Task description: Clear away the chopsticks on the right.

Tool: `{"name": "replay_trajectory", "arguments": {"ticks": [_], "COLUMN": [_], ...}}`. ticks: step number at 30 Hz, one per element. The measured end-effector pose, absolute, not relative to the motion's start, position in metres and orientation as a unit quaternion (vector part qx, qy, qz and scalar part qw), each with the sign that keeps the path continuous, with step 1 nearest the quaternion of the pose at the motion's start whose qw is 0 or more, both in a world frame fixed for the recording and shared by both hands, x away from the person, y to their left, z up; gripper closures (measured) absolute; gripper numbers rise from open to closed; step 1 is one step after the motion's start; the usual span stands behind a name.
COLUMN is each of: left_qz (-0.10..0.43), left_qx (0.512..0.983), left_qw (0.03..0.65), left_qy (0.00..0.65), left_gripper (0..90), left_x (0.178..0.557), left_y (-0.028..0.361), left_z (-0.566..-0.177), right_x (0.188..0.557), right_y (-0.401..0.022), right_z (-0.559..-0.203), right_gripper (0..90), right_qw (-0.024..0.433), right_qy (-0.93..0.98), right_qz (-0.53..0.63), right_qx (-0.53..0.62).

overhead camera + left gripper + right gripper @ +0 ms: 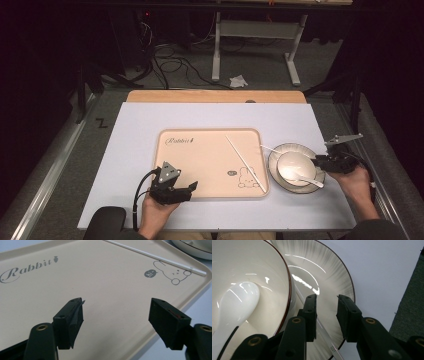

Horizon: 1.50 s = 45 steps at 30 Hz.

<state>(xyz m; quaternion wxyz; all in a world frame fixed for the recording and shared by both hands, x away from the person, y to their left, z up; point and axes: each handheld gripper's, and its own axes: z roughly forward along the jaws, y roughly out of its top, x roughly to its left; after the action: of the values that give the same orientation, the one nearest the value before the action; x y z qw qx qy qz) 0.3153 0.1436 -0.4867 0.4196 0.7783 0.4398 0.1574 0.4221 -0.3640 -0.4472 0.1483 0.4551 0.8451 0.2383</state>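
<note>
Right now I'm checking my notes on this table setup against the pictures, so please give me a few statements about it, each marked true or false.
1. A white chopstick lies inside the beige tray. True.
2. The white spoon rests on the tray. False: it sits in the bowl, its handle over the rim.
3. The bowl stands on a striped plate right of the tray. True.
4. The left gripper is clamped on the chopstick. False: its jaws stand wide apart over the tray, holding nothing.
5. The right gripper hovers over the tray. False: it is at the plate's right edge, jaws apart.
</note>
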Motion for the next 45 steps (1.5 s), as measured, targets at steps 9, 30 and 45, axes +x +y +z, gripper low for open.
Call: {"name": "replay_trajectory", "arguments": {"ticks": [9,30,45], "left_qz": [0.159,0.162,0.161], "left_qx": [0.778,0.784,0.785], "left_qw": [0.419,0.412,0.411], "left_qy": [0.440,0.436,0.434], "left_gripper": [28.3,28.2,28.3], "left_x": [0.316,0.317,0.318], "left_y": [0.143,0.140,0.139], "left_z": [-0.487,-0.489,-0.490], "right_x": [0.419,0.433,0.432], "right_y": [-0.365,-0.364,-0.359], "right_z": [-0.447,-0.460,-0.460], "right_gripper": [70.3,76.3,85.4], "right_qw": [0.137,0.127,0.133], "right_qy": [0.855,0.865,0.872], "right_qz": [0.231,0.203,0.198], "right_qx": [0.445,0.441,0.427]}}
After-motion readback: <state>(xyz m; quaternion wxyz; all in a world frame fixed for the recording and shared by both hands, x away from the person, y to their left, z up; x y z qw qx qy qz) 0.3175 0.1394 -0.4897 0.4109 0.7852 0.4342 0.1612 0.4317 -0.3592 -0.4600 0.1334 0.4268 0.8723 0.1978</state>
